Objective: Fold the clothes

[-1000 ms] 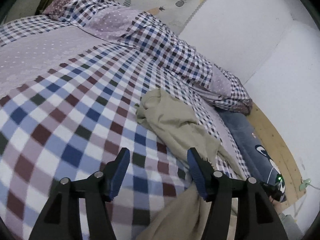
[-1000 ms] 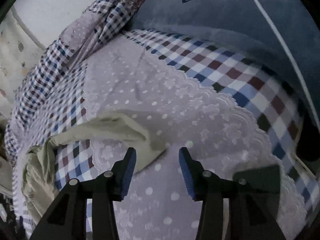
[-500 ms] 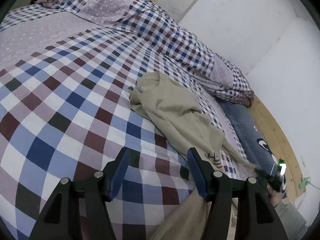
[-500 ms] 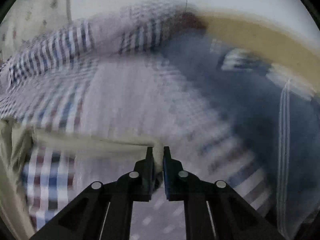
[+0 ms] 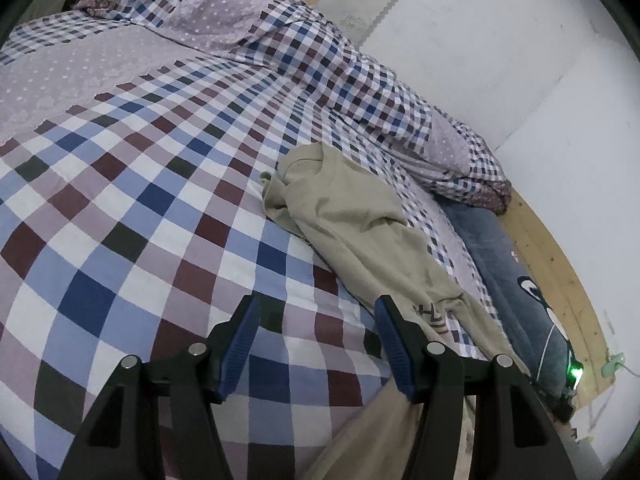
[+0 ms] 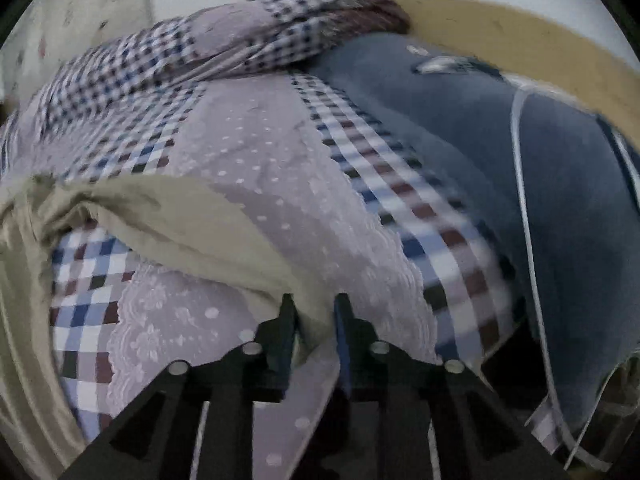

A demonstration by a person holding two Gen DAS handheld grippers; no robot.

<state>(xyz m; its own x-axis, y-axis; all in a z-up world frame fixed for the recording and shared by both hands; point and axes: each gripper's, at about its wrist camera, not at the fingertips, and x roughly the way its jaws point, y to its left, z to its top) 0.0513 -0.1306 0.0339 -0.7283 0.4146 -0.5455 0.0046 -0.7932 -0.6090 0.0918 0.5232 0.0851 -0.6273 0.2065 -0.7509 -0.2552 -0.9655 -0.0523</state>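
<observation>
A crumpled beige garment (image 5: 348,216) lies on the checked bedspread (image 5: 140,208), stretched from the bed's middle toward the near right edge. My left gripper (image 5: 316,312) hovers open just left of the garment's lower part, nothing between its blue-padded fingers. In the right wrist view my right gripper (image 6: 314,304) is shut on one end of the beige garment (image 6: 192,220), which is pulled taut and lifted over the lilac dotted sheet (image 6: 256,148). The right gripper's green light shows in the left wrist view at the lower right.
A rolled checked quilt (image 5: 320,60) runs along the white wall (image 5: 500,60). A dark blue pillow (image 5: 516,300) with a cartoon print lies beside the wooden bed frame (image 5: 560,280); the same pillow (image 6: 540,184) fills the right of the right wrist view.
My right gripper went from open over the garment's end to shut on it, then lifted and pulled it. The left gripper stayed open while its view pulled back a little.
</observation>
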